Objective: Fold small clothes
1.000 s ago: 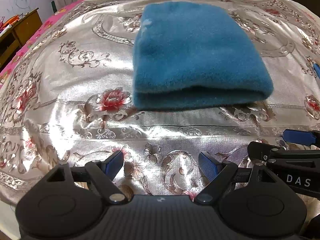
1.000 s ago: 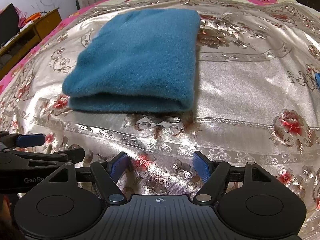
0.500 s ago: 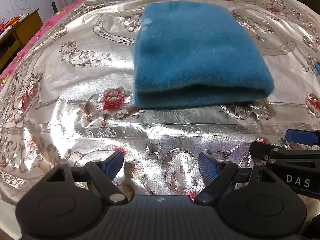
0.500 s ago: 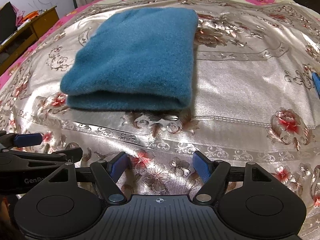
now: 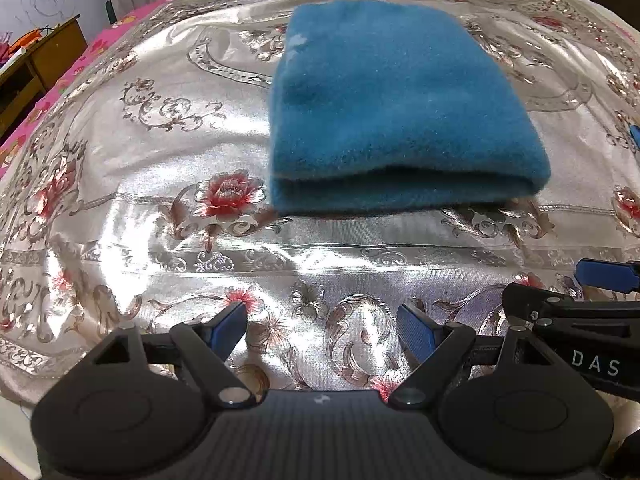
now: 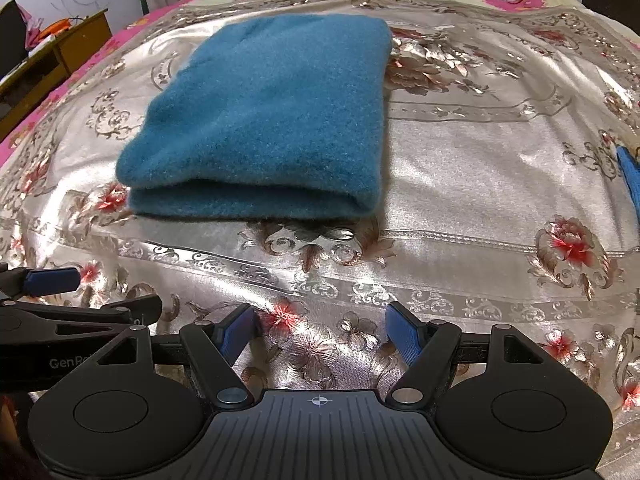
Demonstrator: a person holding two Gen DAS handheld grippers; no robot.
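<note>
A folded teal fleece garment (image 5: 392, 108) lies flat on the silver floral bedspread (image 5: 160, 184), its rounded fold edge facing me. In the right wrist view the same garment (image 6: 272, 128) sits left of centre. My left gripper (image 5: 322, 326) hovers open over the spread, well short of the garment, with nothing between its blue pads. My right gripper (image 6: 318, 326) is likewise open and empty, near the bed's front. Each gripper shows at the other view's edge: the right one (image 5: 584, 292) and the left one (image 6: 84, 296).
A wooden desk (image 6: 60, 56) with clutter stands at the left beyond the bed. A pink sheet edge (image 5: 92, 56) borders the spread. A blue strip (image 6: 630, 176) lies at the right edge of the spread. Curtains and more items are at the head of the bed.
</note>
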